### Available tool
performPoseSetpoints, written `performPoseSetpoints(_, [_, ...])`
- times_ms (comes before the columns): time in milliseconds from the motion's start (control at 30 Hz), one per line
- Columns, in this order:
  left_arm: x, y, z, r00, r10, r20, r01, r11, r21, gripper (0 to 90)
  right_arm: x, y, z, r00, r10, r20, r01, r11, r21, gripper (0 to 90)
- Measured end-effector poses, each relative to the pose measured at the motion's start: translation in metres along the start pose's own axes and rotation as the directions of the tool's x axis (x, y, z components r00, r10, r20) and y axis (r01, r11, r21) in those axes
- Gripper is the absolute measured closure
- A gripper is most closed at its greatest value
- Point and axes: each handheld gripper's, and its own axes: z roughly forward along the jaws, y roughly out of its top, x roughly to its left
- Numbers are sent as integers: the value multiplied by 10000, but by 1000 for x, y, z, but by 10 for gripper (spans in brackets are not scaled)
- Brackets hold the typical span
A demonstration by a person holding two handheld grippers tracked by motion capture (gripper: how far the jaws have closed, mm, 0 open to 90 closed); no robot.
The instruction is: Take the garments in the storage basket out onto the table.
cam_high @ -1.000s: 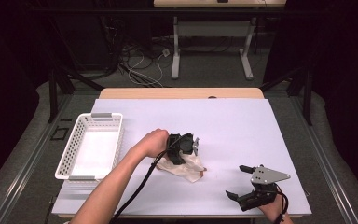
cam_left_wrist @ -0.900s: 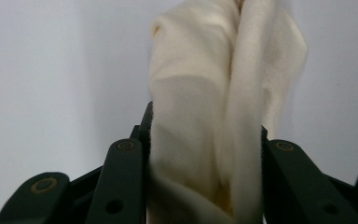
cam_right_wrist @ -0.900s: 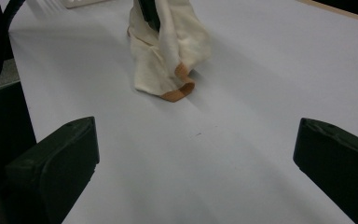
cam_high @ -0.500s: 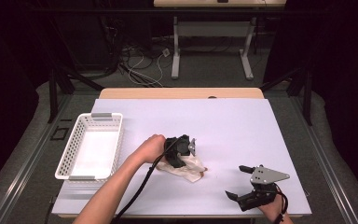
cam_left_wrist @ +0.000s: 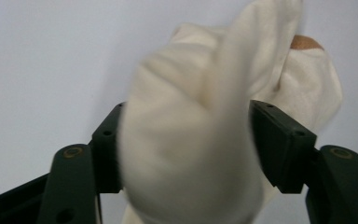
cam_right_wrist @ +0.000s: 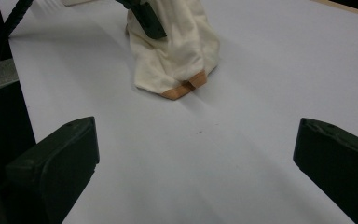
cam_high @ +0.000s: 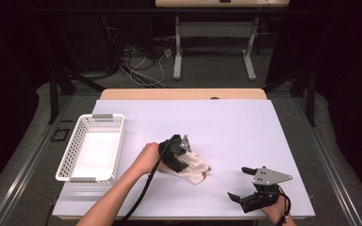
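With the left gripper (cam_high: 181, 153) just opening its jaws around the cloth (cam_high: 195, 165) mid-table and the right gripper (cam_high: 250, 197) gaping idle near right, fabric may snag a jaw and drag along on withdrawal.

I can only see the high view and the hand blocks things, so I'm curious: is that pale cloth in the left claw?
Observer: In the left gripper view the cloth bulges between the jaws of the left claw. The jaws have just been opening, so the grip looks released.
Visitor: What's the brownish bit on the cloth?
Observer: The right gripper view shows it closer. It is a tan edge along the cloth's lower corner, and it lies on the table.
Visitor: Is the other claw carrying anything?
Observer: No. In its own view the right claw has its jaws wide apart, with bare table between them.
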Motion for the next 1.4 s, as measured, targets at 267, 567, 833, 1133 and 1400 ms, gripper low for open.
performPoseSetpoints(267, [-5, -22, -10, 9921, -1145, -512, 1076, 9867, -1214, 180, 0, 0, 2, 10000, 29, -81, -28, 9999, 121, 0])
performPoseSetpoints(567, [-15, -49, -21, 9561, -2662, -1228, 2266, 9368, -2665, 3, 2, 2, 8, 9999, 151, -63, -150, 9998, 152, 0])
performPoseSetpoints(833, [-24, -67, -34, 9311, -3086, -1942, 2370, 9170, -3208, 1, 0, 6, 12, 9987, 516, 35, -516, 9987, 42, 0])
performPoseSetpoints(1133, [-37, -90, -42, 9214, -3178, -2235, 2319, 9114, -3399, 2, -2, 16, 28, 9971, 763, 44, -764, 9970, 156, 0])
performPoseSetpoints(1400, [-39, -95, -48, 9133, -3212, -2503, 2199, 9064, -3607, 2, -2, 30, 47, 9979, 653, -6, -653, 9973, 338, 0])
